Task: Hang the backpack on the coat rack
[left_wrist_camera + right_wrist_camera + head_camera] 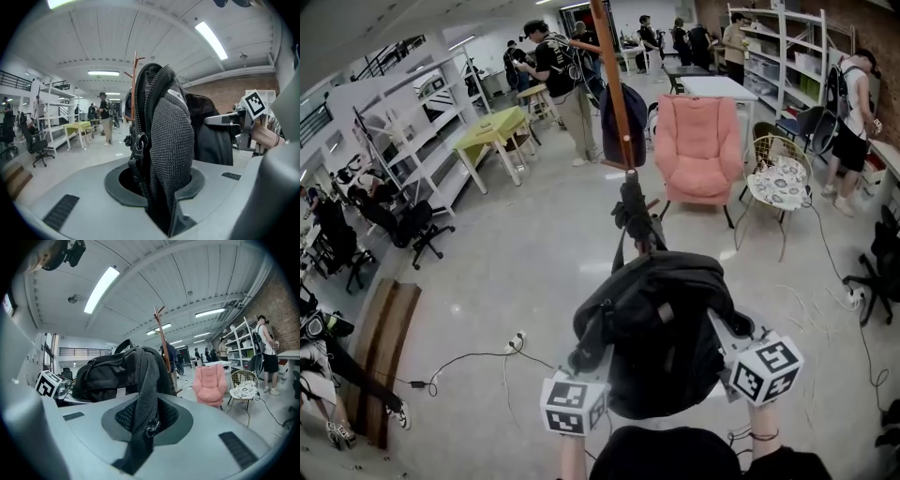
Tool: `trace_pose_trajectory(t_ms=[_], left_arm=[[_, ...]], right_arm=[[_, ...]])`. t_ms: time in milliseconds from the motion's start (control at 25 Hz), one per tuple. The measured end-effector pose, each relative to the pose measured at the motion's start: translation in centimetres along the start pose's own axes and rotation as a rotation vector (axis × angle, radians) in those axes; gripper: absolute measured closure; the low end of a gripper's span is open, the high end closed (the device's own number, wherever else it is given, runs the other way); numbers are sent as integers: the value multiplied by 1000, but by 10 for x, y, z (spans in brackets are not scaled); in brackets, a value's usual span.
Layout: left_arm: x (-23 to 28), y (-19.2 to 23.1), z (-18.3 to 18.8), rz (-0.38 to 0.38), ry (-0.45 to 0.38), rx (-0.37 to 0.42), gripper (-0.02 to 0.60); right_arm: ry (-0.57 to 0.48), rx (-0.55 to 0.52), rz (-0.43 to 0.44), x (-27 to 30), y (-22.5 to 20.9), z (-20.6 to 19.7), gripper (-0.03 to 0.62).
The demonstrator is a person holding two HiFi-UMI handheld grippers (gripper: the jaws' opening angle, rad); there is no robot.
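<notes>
A black backpack (661,319) hangs in the air in front of me, held up between both grippers. My left gripper (586,364) is shut on a padded mesh part beside a zipper (165,150) at the bag's left side. At the bag's right side my right gripper (733,330) is shut on a mesh strap (143,390), with the bag's body (105,373) to its left. The wooden coat rack (614,84) stands just beyond the bag, and a dark blue bag (625,122) hangs on it. The coat rack's pole (134,84) shows behind the backpack in the left gripper view, and its top (161,331) in the right gripper view.
A pink armchair (698,141) and a wicker chair (778,178) stand right of the rack. Left are a yellow-green table (492,127) and white shelves (422,141). A cable (469,361) and a wooden plank (380,347) lie on the floor. Several people stand at the back.
</notes>
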State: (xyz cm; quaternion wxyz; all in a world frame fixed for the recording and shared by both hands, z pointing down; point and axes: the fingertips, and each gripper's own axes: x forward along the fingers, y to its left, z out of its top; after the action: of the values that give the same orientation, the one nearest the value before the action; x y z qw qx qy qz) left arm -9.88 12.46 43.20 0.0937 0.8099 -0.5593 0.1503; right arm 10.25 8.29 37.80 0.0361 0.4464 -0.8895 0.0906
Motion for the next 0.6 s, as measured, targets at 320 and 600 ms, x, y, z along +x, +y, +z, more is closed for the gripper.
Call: trace_pose_trajectory(t_ms=[320, 600], left_arm=[[49, 17, 9, 4, 32, -27, 469], [108, 51, 18, -32, 41, -27, 469]], right_arm=[[31, 32, 4, 47, -34, 1, 557], [37, 44, -26, 104, -63, 3, 557]])
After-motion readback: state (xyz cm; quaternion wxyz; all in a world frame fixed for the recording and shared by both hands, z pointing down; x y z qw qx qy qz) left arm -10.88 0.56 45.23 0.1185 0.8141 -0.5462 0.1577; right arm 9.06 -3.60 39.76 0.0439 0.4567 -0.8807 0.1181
